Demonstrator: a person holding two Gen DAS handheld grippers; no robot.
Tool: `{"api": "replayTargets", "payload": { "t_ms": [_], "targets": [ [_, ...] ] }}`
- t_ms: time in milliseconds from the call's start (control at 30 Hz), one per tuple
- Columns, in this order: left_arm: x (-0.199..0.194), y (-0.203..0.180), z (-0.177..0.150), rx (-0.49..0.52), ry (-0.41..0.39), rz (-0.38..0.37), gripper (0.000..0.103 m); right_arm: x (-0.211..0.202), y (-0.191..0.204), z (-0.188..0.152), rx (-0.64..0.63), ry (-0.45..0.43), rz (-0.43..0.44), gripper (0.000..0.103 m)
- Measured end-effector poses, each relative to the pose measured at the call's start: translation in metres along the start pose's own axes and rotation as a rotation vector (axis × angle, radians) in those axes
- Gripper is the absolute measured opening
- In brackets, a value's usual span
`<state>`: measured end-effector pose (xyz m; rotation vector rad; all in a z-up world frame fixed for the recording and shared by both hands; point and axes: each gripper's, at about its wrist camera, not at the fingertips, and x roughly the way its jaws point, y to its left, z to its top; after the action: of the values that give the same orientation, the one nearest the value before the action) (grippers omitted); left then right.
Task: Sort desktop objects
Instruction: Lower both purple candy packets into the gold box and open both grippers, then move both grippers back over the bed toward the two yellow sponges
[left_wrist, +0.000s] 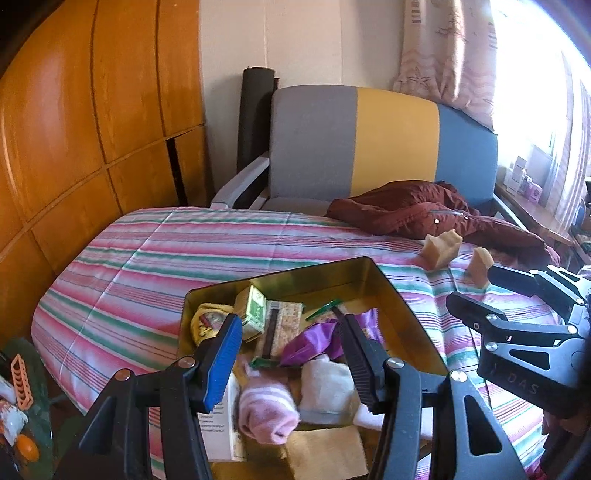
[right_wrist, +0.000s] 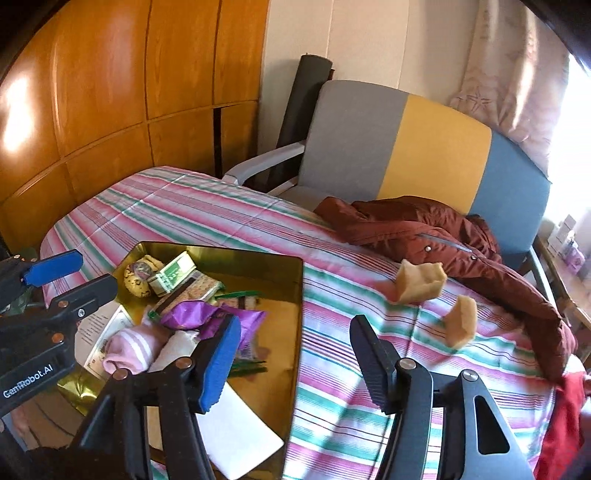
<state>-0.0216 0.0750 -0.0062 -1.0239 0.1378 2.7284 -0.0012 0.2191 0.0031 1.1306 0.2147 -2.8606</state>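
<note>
The striped bed (left_wrist: 155, 258) carries a gold tin (right_wrist: 295, 295), its near end cut off by the frame. A maroon jacket (right_wrist: 424, 229) lies well beyond the tin. Inside the tin, a purple wrapper (left_wrist: 314, 339), pink sock (left_wrist: 266, 410) and green box (left_wrist: 255, 314) overlap, partly hidden. Two tan chunks (right_wrist: 421, 282) sit on the bed near the jacket. The left tool (left_wrist: 291, 354) hangs wide open over the tin; the right tool (right_wrist: 295, 358) gapes, holding nothing.
</note>
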Motion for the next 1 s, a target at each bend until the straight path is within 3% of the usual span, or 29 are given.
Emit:
{"api": "replayTargets", "payload": {
  "t_ms": [667, 1000],
  "targets": [
    [0.017, -0.075, 0.031, 0.128, -0.02, -0.077, 0.056, 0.014, -0.075, -0.015, 0.093, 0.033, -0.093, 0.064],
    [0.043, -0.119, 0.055, 0.176, 0.017, -0.169, 0.056, 0.042, -0.128, -0.028, 0.165, 0.099, -0.154, 0.064]
  ]
}}
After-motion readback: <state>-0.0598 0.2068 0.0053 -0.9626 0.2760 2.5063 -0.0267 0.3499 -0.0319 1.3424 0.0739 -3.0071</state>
